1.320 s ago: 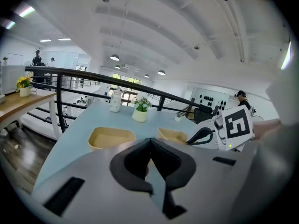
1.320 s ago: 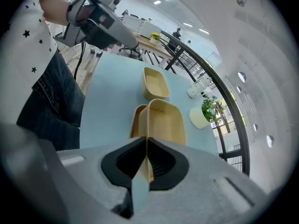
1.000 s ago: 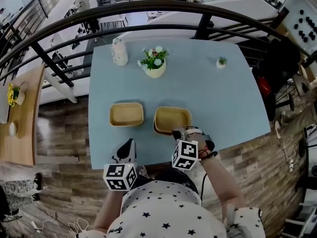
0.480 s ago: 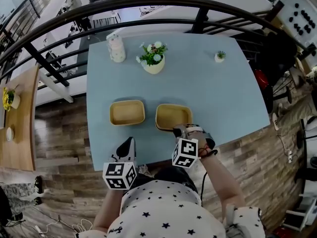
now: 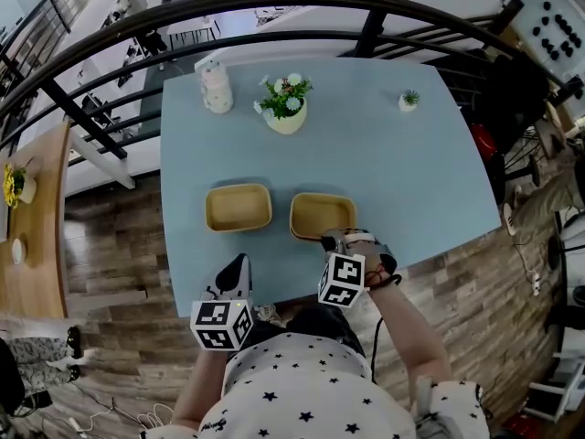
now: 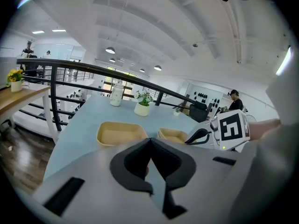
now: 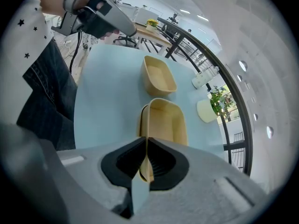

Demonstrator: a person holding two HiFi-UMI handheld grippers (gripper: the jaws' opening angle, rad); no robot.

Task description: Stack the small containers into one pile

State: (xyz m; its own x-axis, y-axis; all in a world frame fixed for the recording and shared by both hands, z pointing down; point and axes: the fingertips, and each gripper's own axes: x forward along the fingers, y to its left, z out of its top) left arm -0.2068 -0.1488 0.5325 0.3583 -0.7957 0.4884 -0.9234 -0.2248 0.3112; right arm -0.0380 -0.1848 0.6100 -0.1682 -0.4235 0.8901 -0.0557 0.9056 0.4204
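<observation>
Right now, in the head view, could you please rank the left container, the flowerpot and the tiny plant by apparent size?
Largest: left container.
Then flowerpot.
Smallest: tiny plant, about as far as the flowerpot.

Bright, even daylight; heavy fisheye distortion

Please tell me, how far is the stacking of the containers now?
Done: maybe a start, since the right container seems to show a second rim, possibly two nested. In hand: the right gripper is shut on its near rim. Still to do: the left container sits apart; the left gripper is shut, empty.
</observation>
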